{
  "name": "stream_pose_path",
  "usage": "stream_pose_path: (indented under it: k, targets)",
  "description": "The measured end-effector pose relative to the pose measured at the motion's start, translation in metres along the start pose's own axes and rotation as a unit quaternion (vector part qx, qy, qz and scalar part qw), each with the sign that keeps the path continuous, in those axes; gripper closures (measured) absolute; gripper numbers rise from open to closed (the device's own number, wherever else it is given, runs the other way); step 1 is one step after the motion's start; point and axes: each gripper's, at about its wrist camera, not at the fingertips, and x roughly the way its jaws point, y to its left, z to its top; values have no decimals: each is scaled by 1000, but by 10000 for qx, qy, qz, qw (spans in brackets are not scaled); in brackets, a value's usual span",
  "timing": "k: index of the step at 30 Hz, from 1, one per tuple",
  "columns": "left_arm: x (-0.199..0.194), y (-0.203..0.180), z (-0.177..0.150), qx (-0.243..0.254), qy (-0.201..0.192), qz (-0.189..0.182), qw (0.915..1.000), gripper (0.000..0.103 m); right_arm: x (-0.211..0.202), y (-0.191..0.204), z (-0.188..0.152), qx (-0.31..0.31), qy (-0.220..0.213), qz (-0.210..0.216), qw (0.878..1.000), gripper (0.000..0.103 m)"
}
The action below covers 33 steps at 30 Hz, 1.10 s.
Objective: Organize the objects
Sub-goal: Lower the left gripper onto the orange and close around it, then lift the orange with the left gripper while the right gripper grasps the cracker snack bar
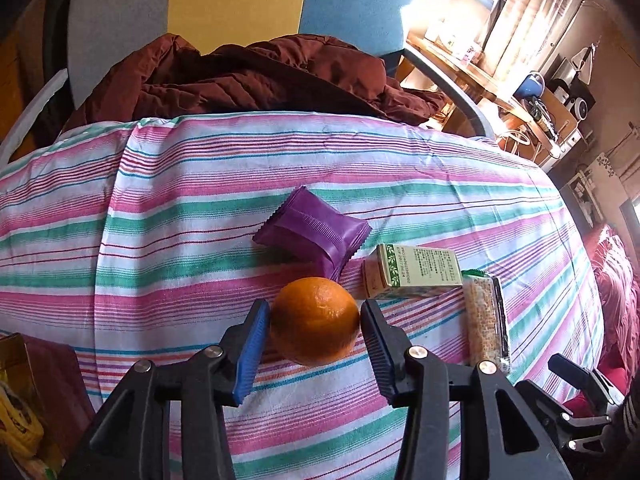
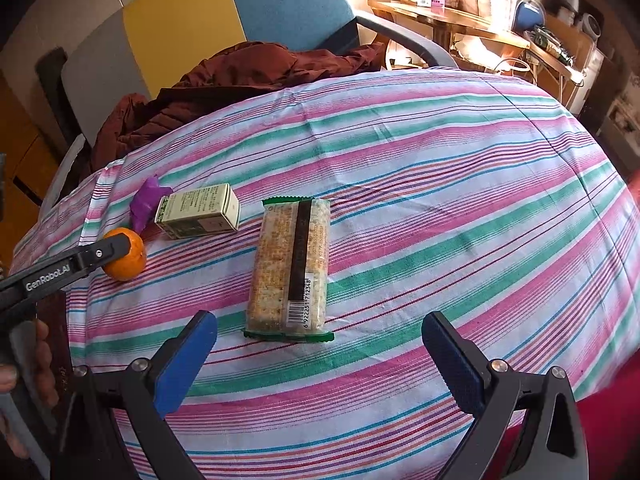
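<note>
Left wrist view: the left gripper brackets a round orange citrus fruit, its two blue-padded fingers pressed against the fruit's opposite sides in a pinch. The fruit rests on a cloth striped in pink, green and white that covers the tabletop. Just beyond the fruit lies a puffed purple foil snack packet, its near corner close to the fruit. To the right of the packet lies a small green-and-cream cardboard carton on its side, and touching the carton's right end is a long clear-wrapped cereal bar with green sealed ends. A crumpled dark red quilted garment sits at the far edge of the cloth, in front of a chair back with grey, yellow and blue panels.

Right wrist view: the right gripper hovers over the striped cloth with its blue-padded fingers spread wide and nothing between them. The cereal bar lies lengthwise just ahead of the gap, barcode end nearest. The carton lies to its left, the purple packet partly hidden behind the carton. At far left the left gripper's black arm reaches the orange fruit.
</note>
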Motion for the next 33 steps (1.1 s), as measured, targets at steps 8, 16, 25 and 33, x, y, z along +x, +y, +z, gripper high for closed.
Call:
stream_pose_path:
  k: [8, 16, 25, 33]
  targets:
    - [-2, 0, -6, 329, -220, -105, 9992, 56, 30, 13, 28, -182, 162, -276, 9993, 0]
    - [-17, 0, -25, 400, -234, -157, 9988, 63, 55, 28, 24, -950, 306, -746, 9922, 55]
    - [-28, -5, -48, 656, -160, -39, 9977, 63, 52, 30, 18, -1115, 336, -765, 9902, 55]
    - [-33, -10, -33, 676, -289, -61, 9973, 36, 50, 30, 18, -1126, 343, -808, 9898, 46]
